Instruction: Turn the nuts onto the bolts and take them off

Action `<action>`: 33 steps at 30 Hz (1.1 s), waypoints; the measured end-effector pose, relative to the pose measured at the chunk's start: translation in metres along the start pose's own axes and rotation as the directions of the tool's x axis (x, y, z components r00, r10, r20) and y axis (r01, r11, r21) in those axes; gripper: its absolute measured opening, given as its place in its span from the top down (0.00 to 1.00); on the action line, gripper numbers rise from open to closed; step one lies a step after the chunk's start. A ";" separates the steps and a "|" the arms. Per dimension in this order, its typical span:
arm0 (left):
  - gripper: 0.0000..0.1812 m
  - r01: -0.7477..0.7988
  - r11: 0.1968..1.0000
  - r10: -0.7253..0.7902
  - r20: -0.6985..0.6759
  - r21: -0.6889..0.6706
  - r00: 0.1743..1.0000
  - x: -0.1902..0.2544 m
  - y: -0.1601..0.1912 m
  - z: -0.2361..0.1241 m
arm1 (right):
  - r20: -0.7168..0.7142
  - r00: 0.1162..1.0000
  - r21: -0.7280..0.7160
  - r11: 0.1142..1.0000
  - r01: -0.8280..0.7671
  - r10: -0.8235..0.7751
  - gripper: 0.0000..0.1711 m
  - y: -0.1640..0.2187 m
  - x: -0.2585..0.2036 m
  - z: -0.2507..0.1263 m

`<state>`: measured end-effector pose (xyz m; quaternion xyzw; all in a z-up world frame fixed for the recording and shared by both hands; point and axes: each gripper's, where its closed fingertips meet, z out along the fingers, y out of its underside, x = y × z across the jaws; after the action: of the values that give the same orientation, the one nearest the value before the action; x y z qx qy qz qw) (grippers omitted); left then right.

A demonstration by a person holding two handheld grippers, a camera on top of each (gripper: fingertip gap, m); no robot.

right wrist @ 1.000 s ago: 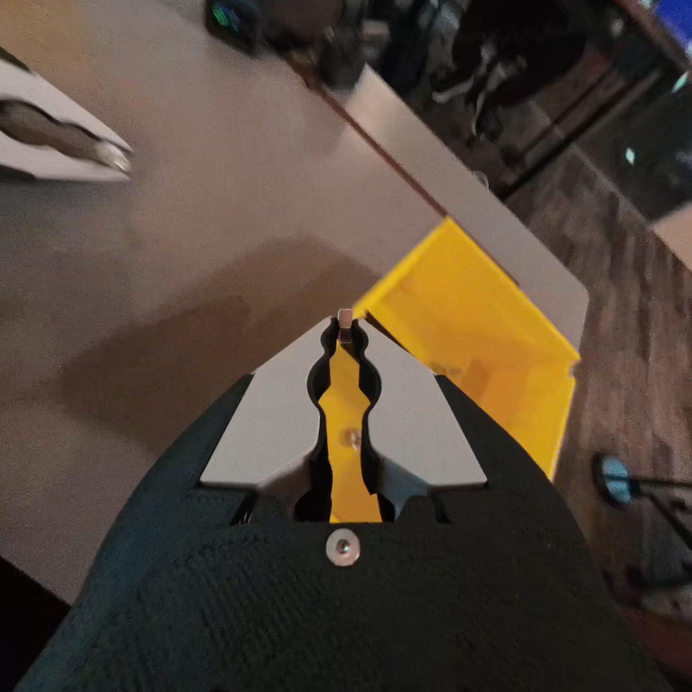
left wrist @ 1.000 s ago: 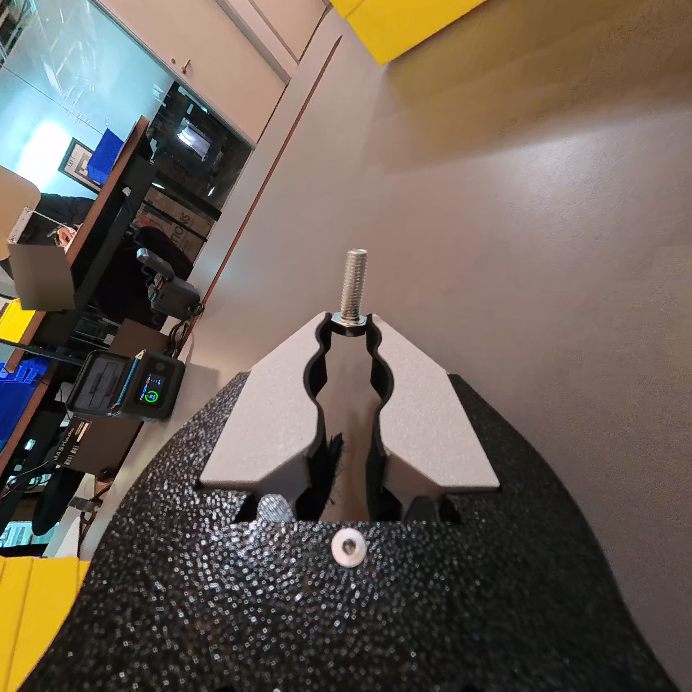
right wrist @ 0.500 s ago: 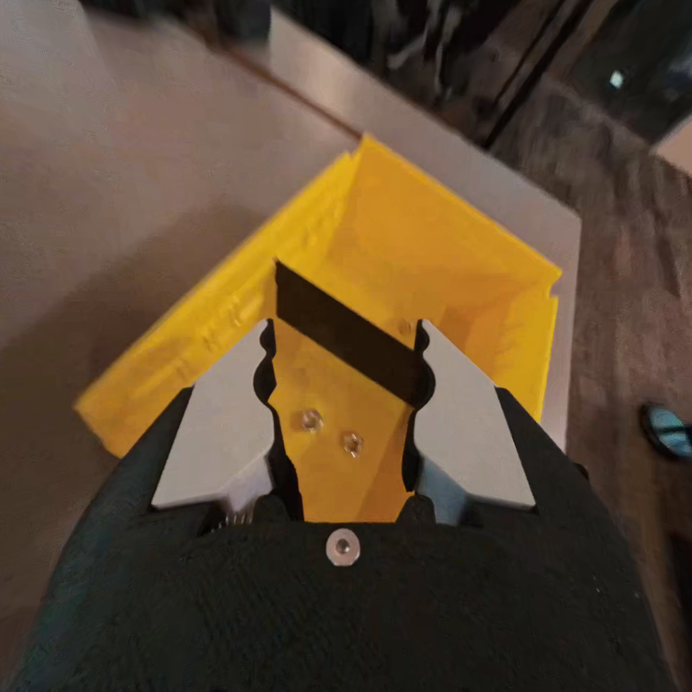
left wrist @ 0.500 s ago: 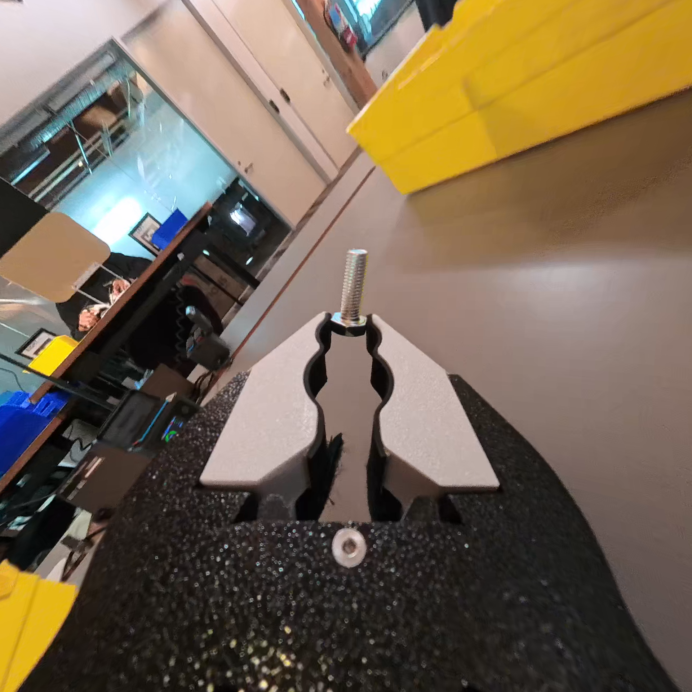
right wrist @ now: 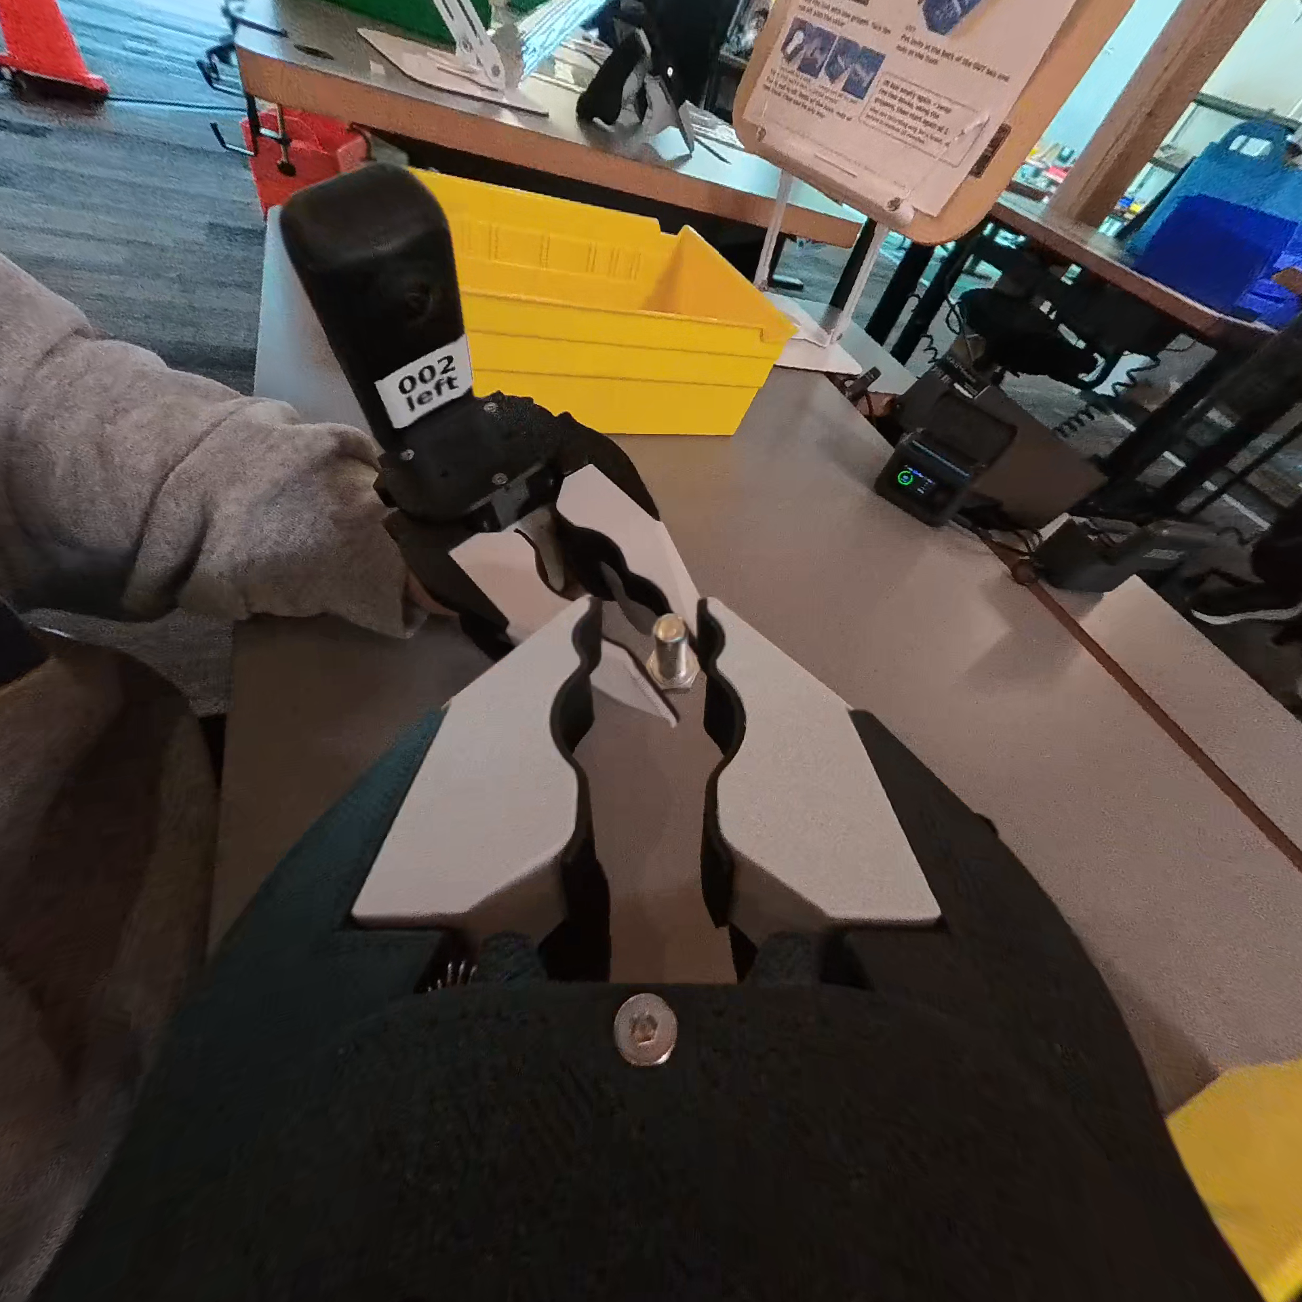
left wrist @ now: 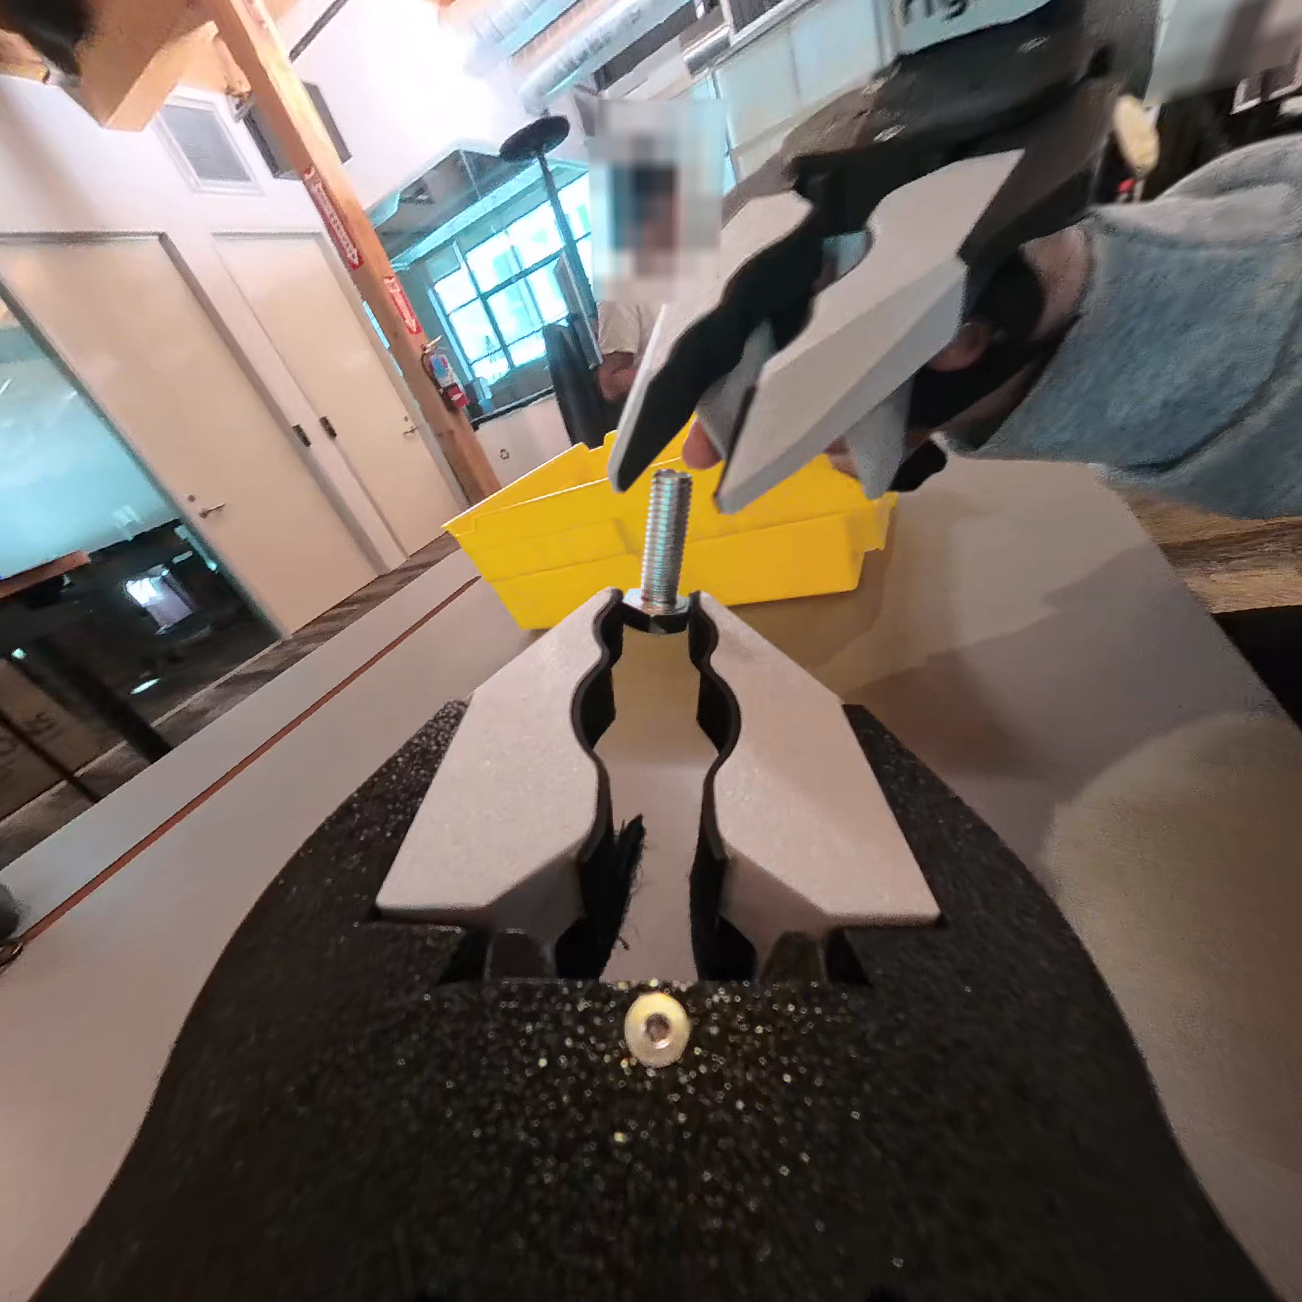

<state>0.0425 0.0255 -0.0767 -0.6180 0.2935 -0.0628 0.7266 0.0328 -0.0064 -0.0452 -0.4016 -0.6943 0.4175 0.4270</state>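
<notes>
My left gripper [left wrist: 659, 614] is shut on the hexagonal head of a silver bolt [left wrist: 662, 542], whose threaded shaft stands upright above a grey table [left wrist: 986, 634]. No nut shows on the shaft. My right gripper [left wrist: 669, 494] comes in from the upper right, open and empty, with its fingertips on either side of the bolt's top end. In the right wrist view the same bolt [right wrist: 669, 645] shows between my open right gripper's [right wrist: 647, 614] fingertips. One left finger [right wrist: 627, 689] lies under the bolt.
A yellow bin [left wrist: 740, 556] stands on the table behind the bolt and also shows in the right wrist view [right wrist: 606, 338]. A second yellow bin's corner [right wrist: 1240, 1183] is at the lower right. A small black device [right wrist: 930, 479] and a sign board [right wrist: 881, 91] stand nearby.
My right gripper opened over a yellow bin and let go of the nut, then swung over to the bolt. My left gripper tilted level, keeping hold of the bolt.
</notes>
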 end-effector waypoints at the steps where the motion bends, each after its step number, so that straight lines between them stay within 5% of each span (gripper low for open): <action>1: 0.91 -0.002 1.000 0.002 -0.015 0.014 1.000 0.002 -0.002 0.000 | 0.007 1.000 -0.001 1.000 -0.001 0.001 0.87 0.001 0.000 0.001; 6: 0.90 0.000 0.999 0.000 -0.002 0.046 1.000 0.001 -0.005 0.000 | 0.033 0.999 -0.032 0.999 0.034 -0.033 0.95 0.002 0.002 0.001; 11: 0.57 0.067 0.998 -0.067 0.141 0.002 0.988 -0.025 0.004 0.004 | -0.345 0.938 -0.198 0.979 -0.041 -0.031 0.96 0.019 0.132 -0.069; 15: 0.55 0.039 0.999 -0.038 0.157 0.000 0.987 -0.026 0.004 0.004 | -0.546 0.830 -0.520 0.731 -0.441 0.112 0.96 0.127 0.227 -0.127; 19: 0.54 -0.061 0.997 0.070 0.175 -0.055 0.982 -0.025 0.010 0.001 | -0.523 0.823 -0.643 0.530 -0.552 0.222 0.95 0.193 0.244 -0.126; 22: 0.54 -0.086 0.993 0.099 0.170 -0.079 0.981 -0.023 0.013 0.001 | -0.544 0.796 -0.653 0.463 -0.600 0.265 0.95 0.216 0.247 -0.123; 23: 0.54 -0.092 0.992 0.106 0.174 -0.085 0.979 -0.023 0.013 0.001 | -0.556 0.781 -0.644 0.447 -0.621 0.283 0.87 0.218 0.246 -0.123; 26: 0.55 -0.088 0.992 0.105 0.219 -0.086 0.970 -0.031 0.013 -0.002 | -0.596 0.760 -0.555 0.553 -0.622 0.257 0.74 0.185 0.252 -0.124; 29: 0.57 -0.059 0.995 0.082 0.312 -0.082 0.947 -0.048 0.012 -0.008 | -0.661 0.740 -0.400 0.776 -0.488 0.124 0.74 0.110 0.259 -0.123; 33: 0.55 -0.049 0.990 0.104 0.464 -0.129 0.880 -0.074 0.016 -0.022 | -0.548 0.831 -0.180 0.958 -0.223 0.091 0.74 0.011 0.197 -0.069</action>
<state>-0.0338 0.0437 -0.0668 -0.6430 0.1364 0.1341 0.7416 0.0373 0.1933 0.0155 -0.6055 -0.5569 0.2374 0.5165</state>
